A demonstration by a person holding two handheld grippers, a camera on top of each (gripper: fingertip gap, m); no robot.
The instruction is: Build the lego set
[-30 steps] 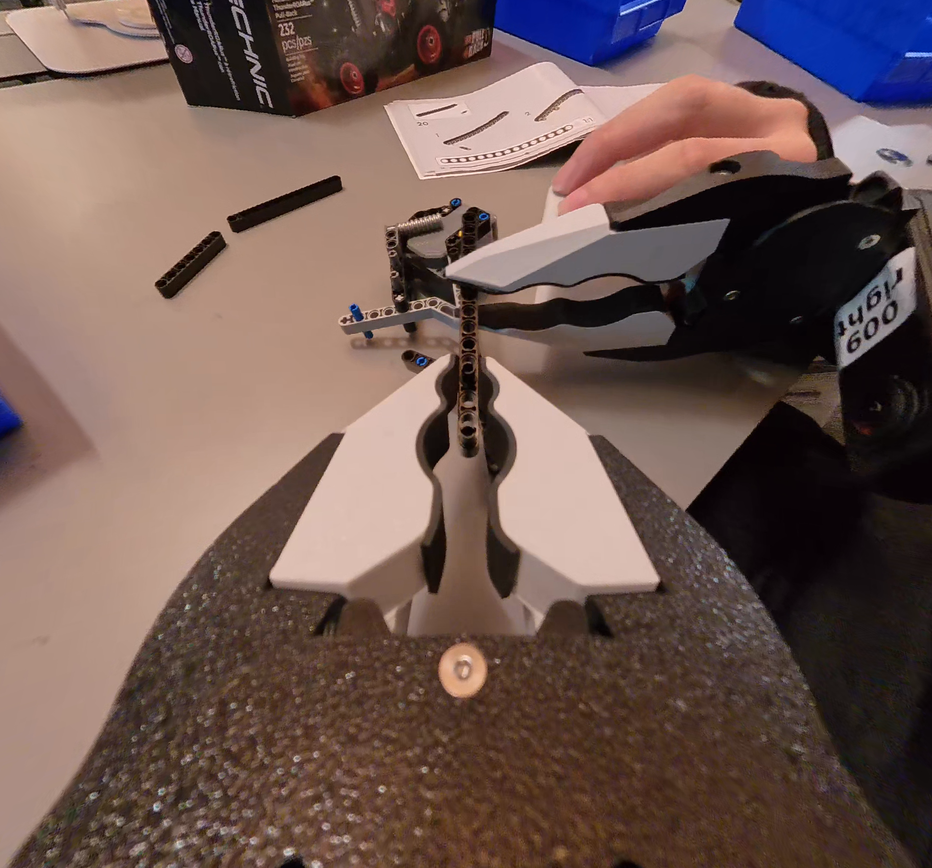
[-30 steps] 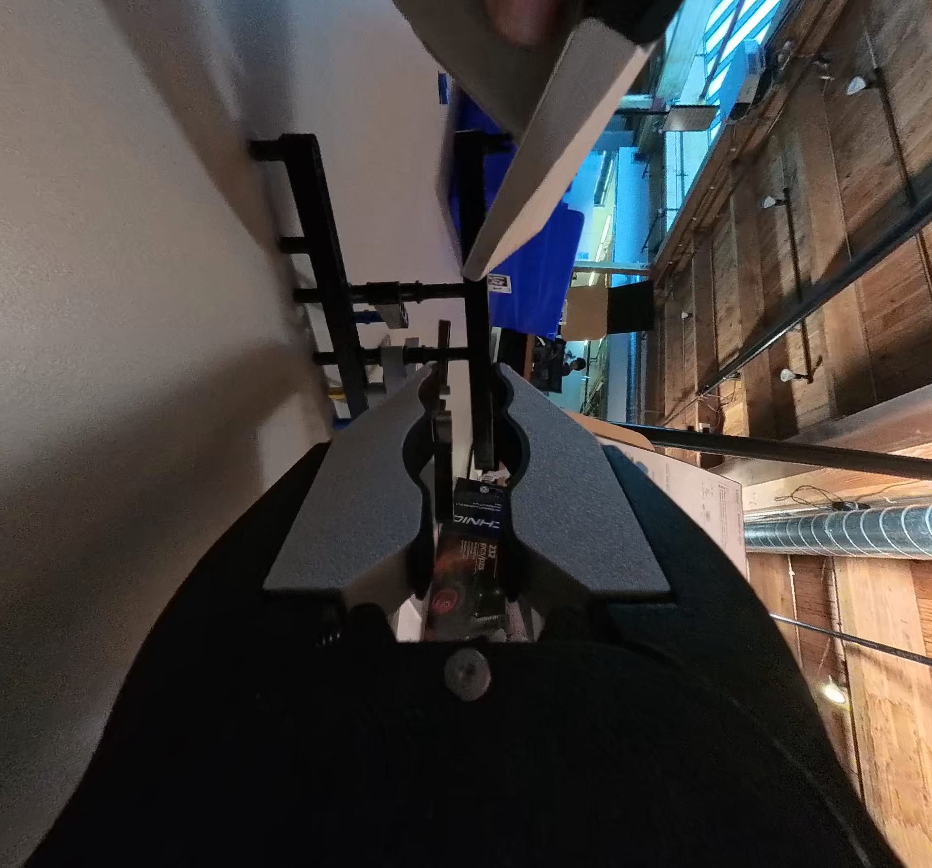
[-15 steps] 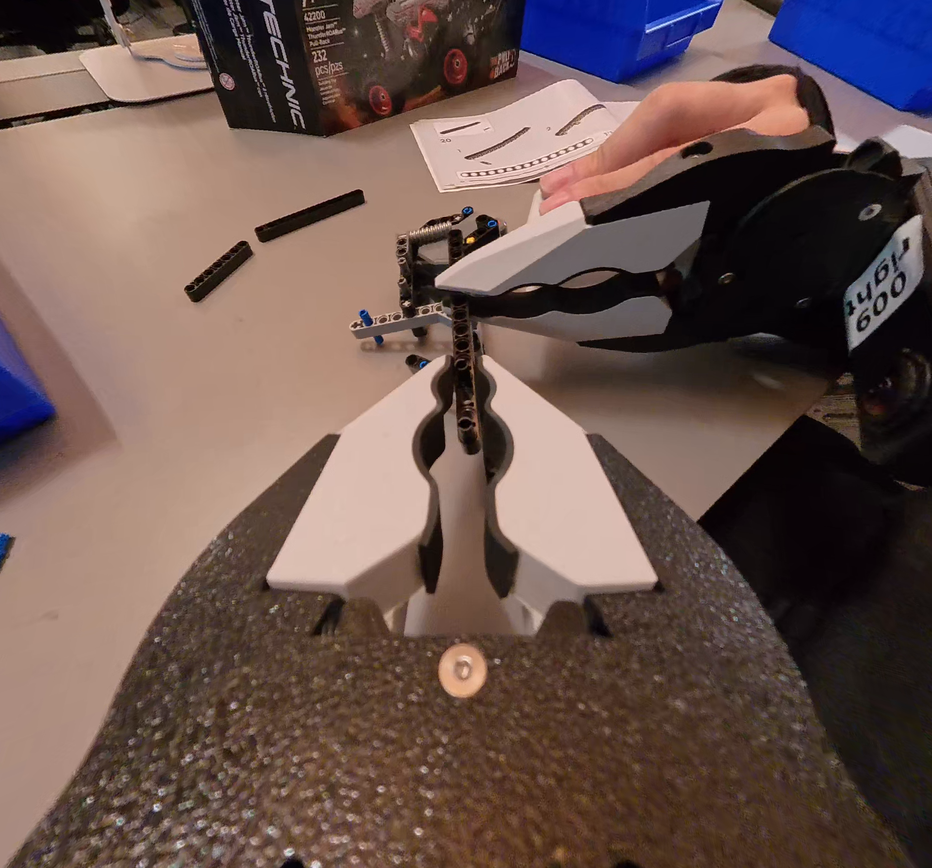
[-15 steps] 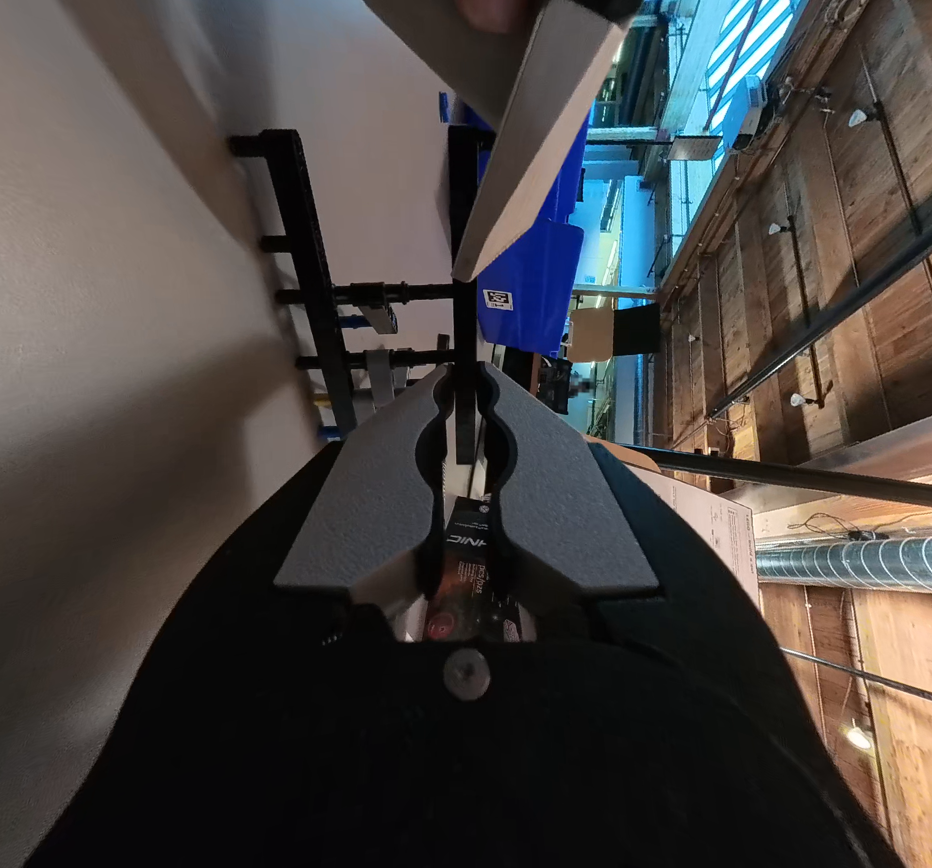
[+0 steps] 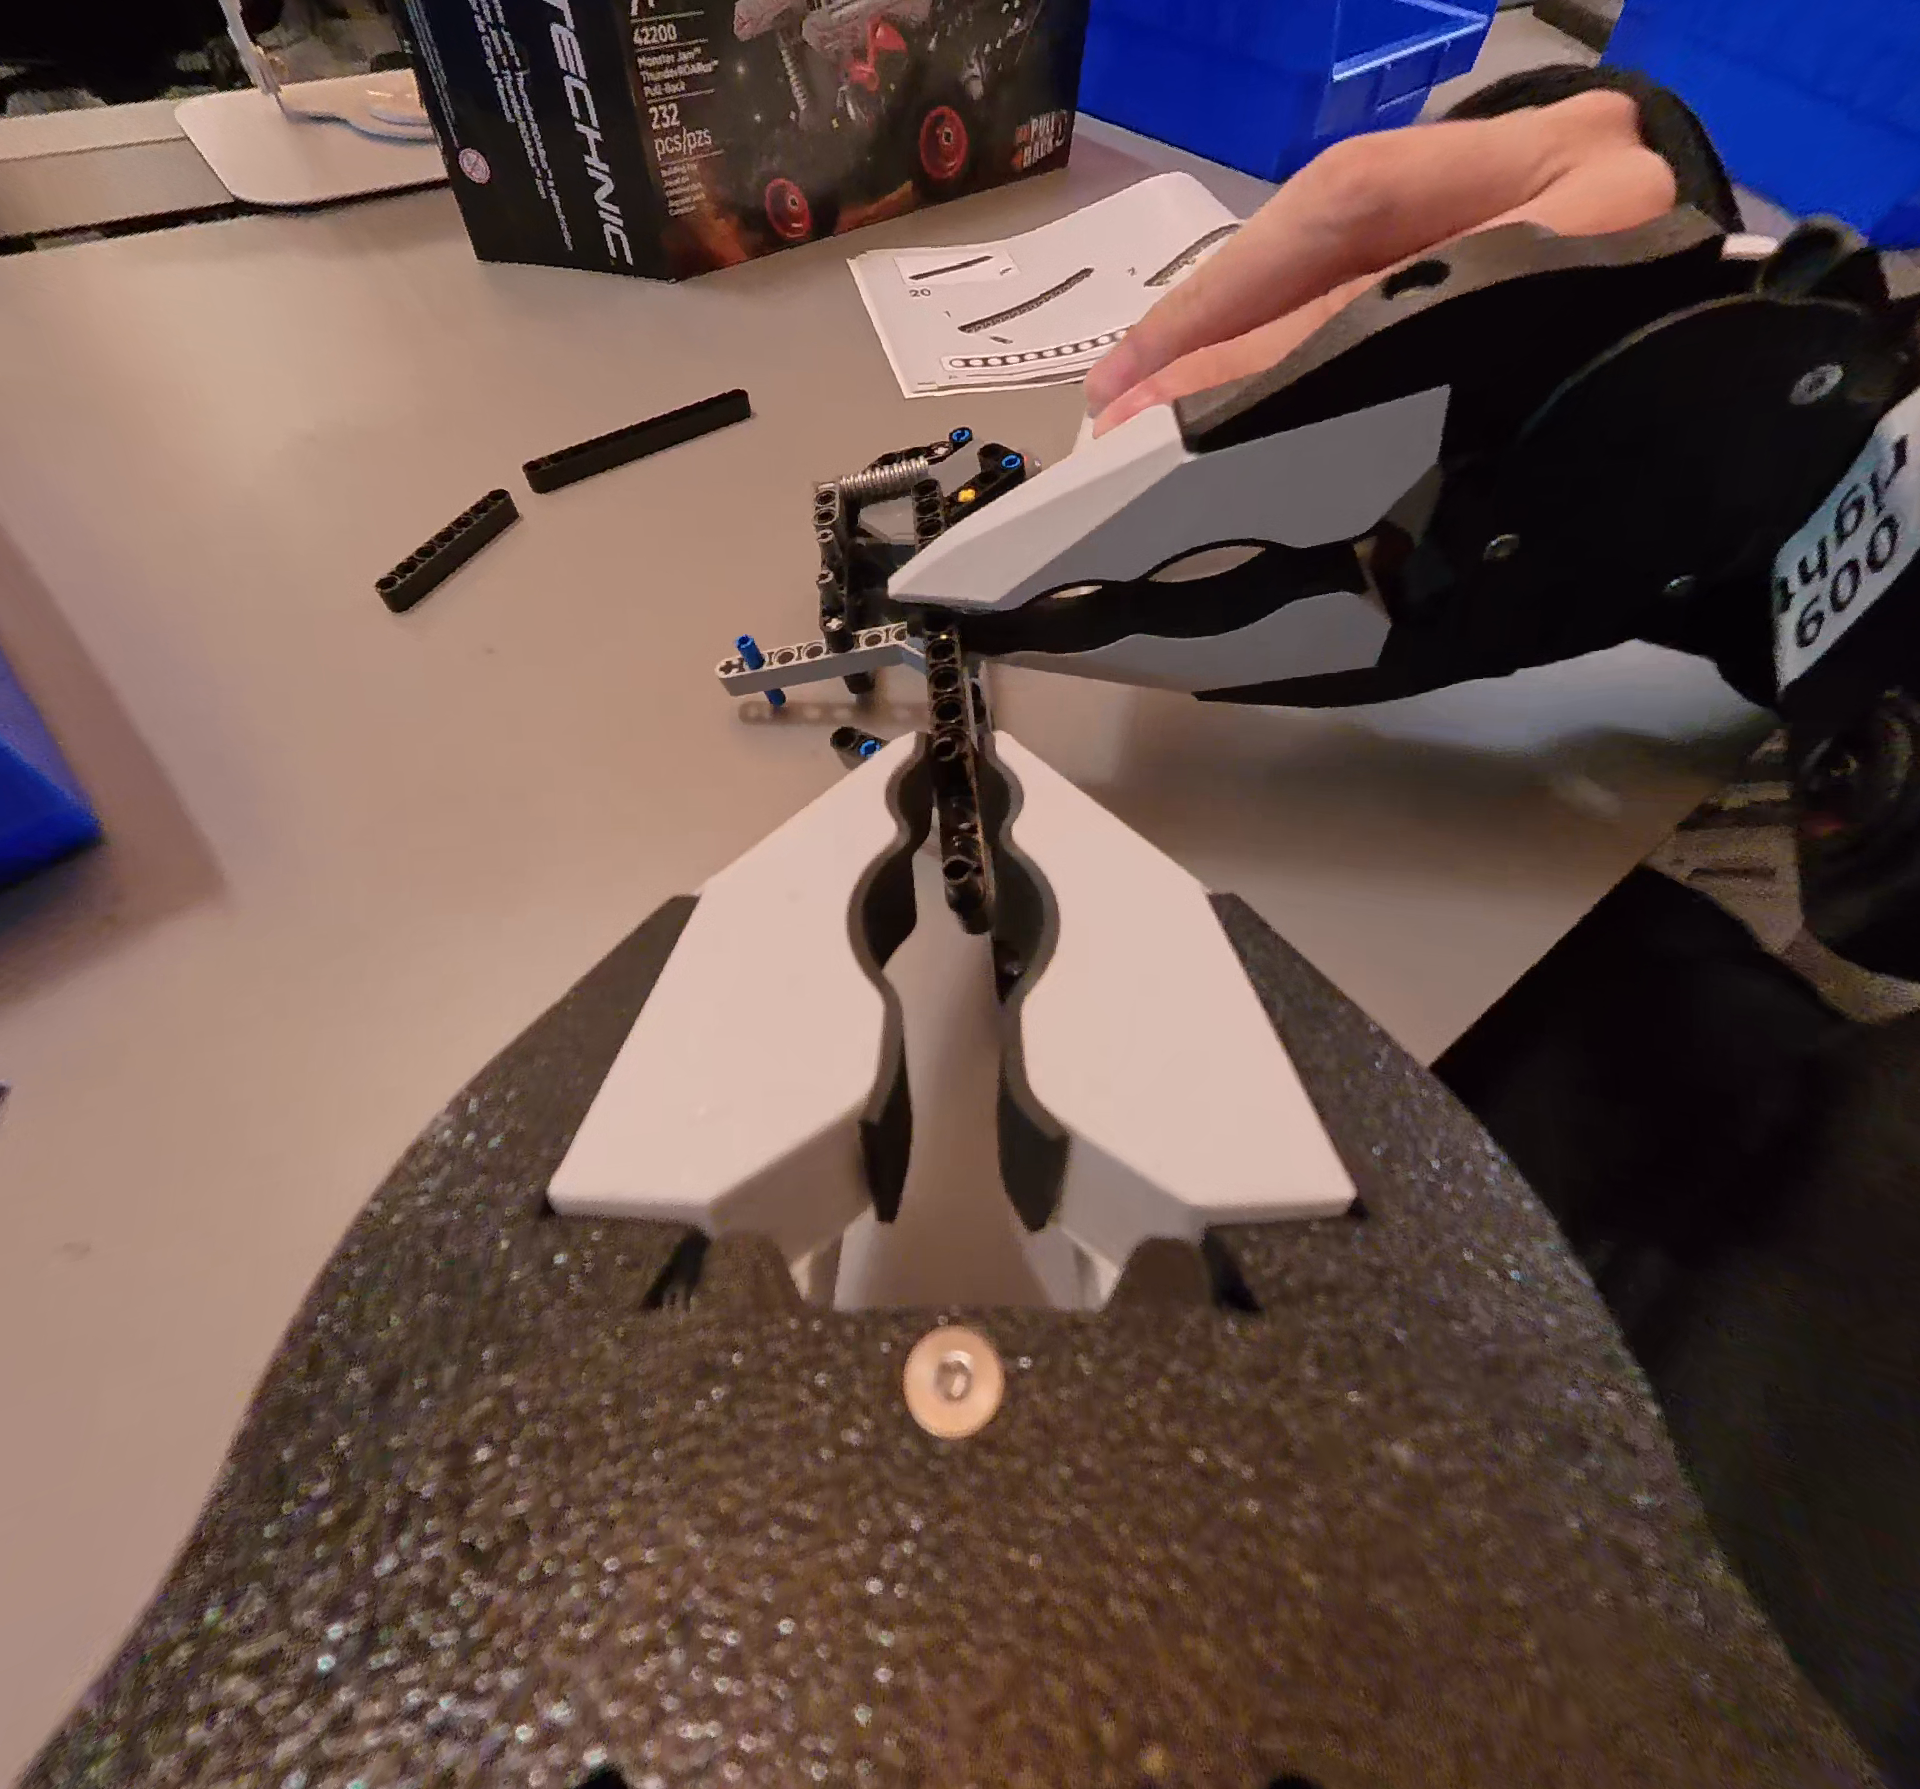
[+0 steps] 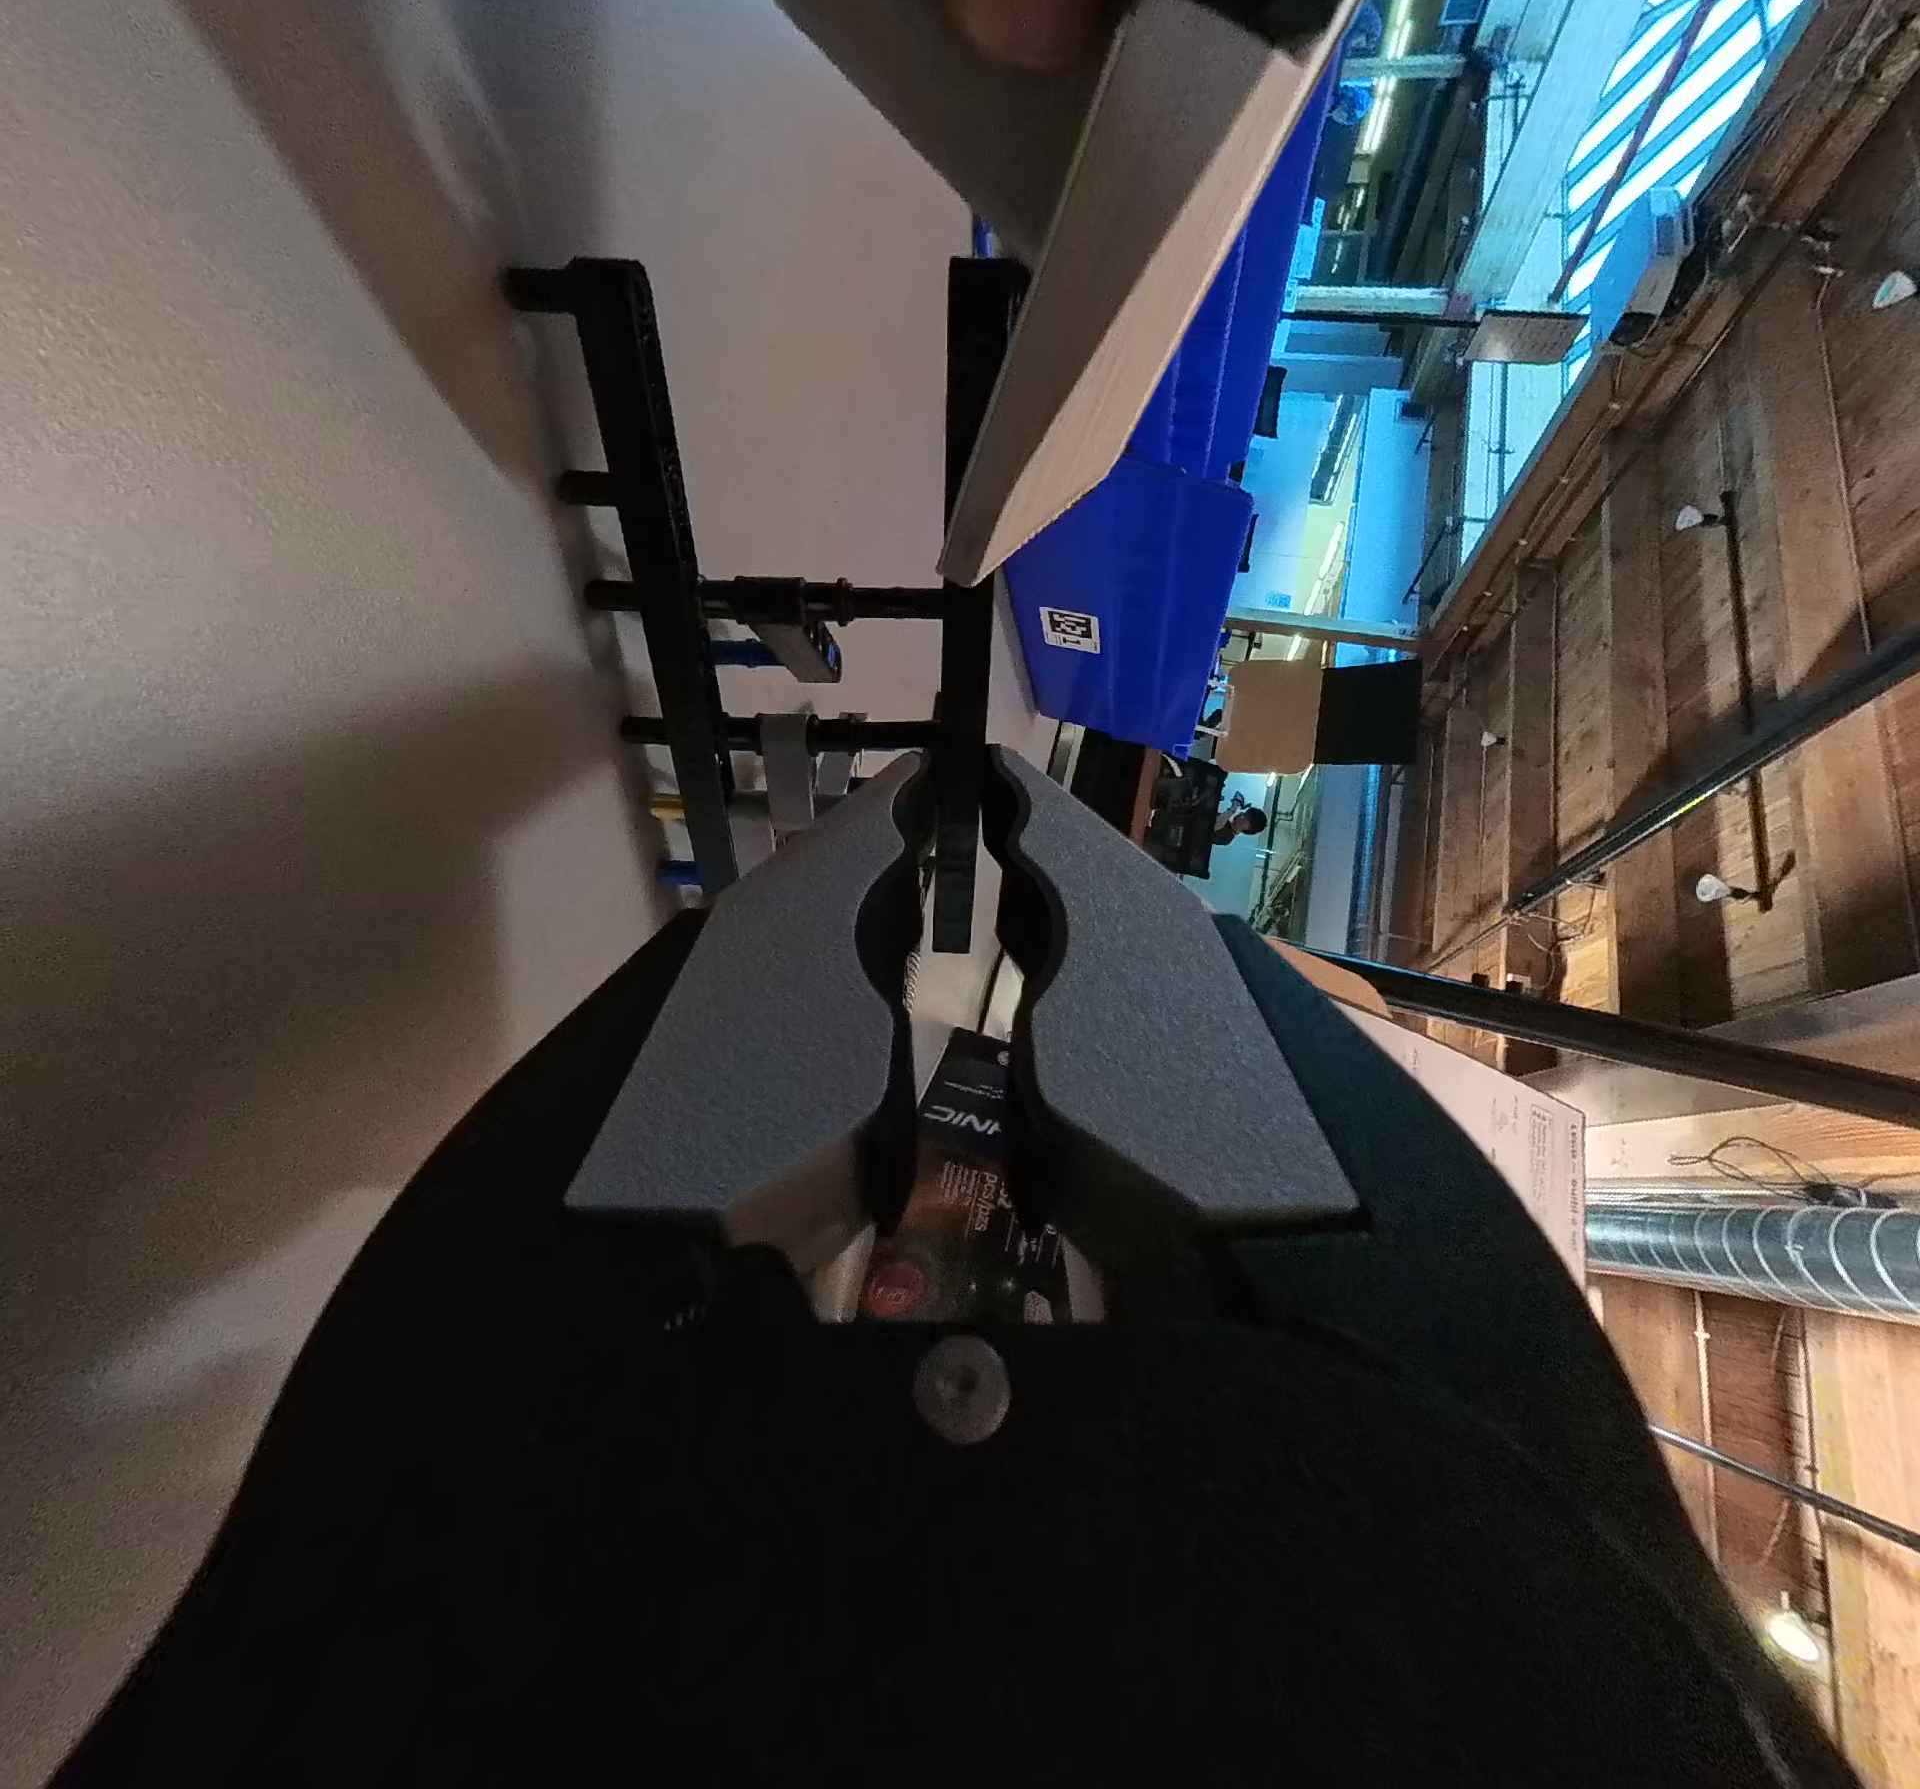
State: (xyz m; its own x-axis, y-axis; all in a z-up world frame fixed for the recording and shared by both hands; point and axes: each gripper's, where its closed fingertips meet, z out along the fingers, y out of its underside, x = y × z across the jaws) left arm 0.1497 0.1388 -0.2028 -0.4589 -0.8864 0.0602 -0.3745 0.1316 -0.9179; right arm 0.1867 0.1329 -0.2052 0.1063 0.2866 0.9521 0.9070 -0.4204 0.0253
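The partly built black frame (image 5: pixel 878 534), with a spring and a grey cross beam (image 5: pixel 821 661), sits just above the grey table (image 5: pixel 312 804). A long black beam (image 5: pixel 956 783) sticks out of it towards me. My left gripper (image 5: pixel 956 752) is slightly open around that beam, which rests against its right finger. My right gripper (image 5: pixel 914 612) comes in from the right, turned on its side, and is shut on the same beam. In the right wrist view my right gripper (image 6: pixel 961 773) pinches the beam (image 6: pixel 966 659), and a left finger (image 6: pixel 1101 337) shows above.
Two loose black beams (image 5: pixel 636 440) (image 5: pixel 447 550) lie to the left, and a small pin (image 5: pixel 857 744) lies near the frame. The set's box (image 5: pixel 769 56), an instruction sheet (image 5: pixel 997 316) and blue bins (image 5: pixel 1278 4) stand behind. The table edge (image 5: pixel 1455 1012) runs on the right.
My right gripper closed on the black beam and stays shut on it. My left gripper's fingers have eased apart a little around the beam. The left wrist view has drawn back slightly.
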